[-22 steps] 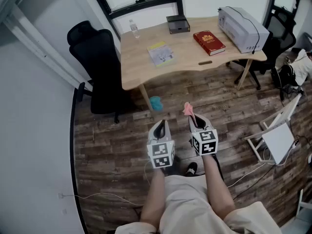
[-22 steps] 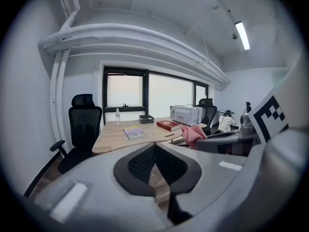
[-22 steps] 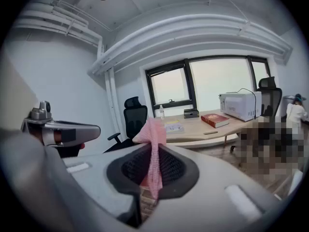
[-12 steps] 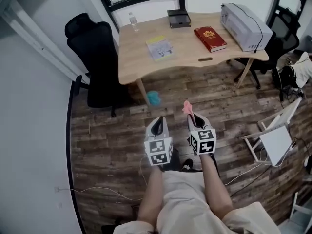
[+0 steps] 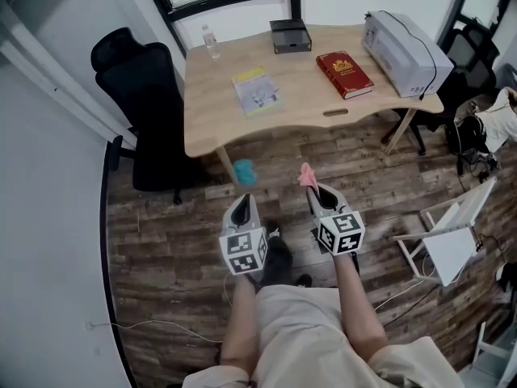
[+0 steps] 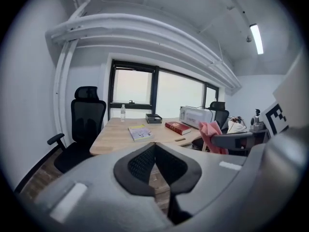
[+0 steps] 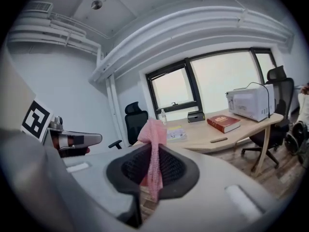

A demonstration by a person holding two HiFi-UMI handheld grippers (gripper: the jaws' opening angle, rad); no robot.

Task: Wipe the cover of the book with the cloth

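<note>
Two grippers: left gripper and right gripper hung side by side over the floor, short of the desk, touching neither.
Left jaws: pressed together, nothing between them.
Right jaws: clamped on the cloth, a pink tuft standing up past the tips.
Book: lay flat, red cover up, on the desk's right half, well apart from both grippers.
Book's axis: long side ran on a diagonal, near end toward the desk's right end, far end toward the box at the back edge.
Book's edges: near corner close to the desk's front edge; white machine just to its right.
Room on desk: bare wood showed between the book and the booklet to its left.
Room on floor: boards lay open from the grippers to the desk's front edge; a teal object sat by the left leg.
Flanks: black chair at the desk's left end, white folding chair on the right.
</note>
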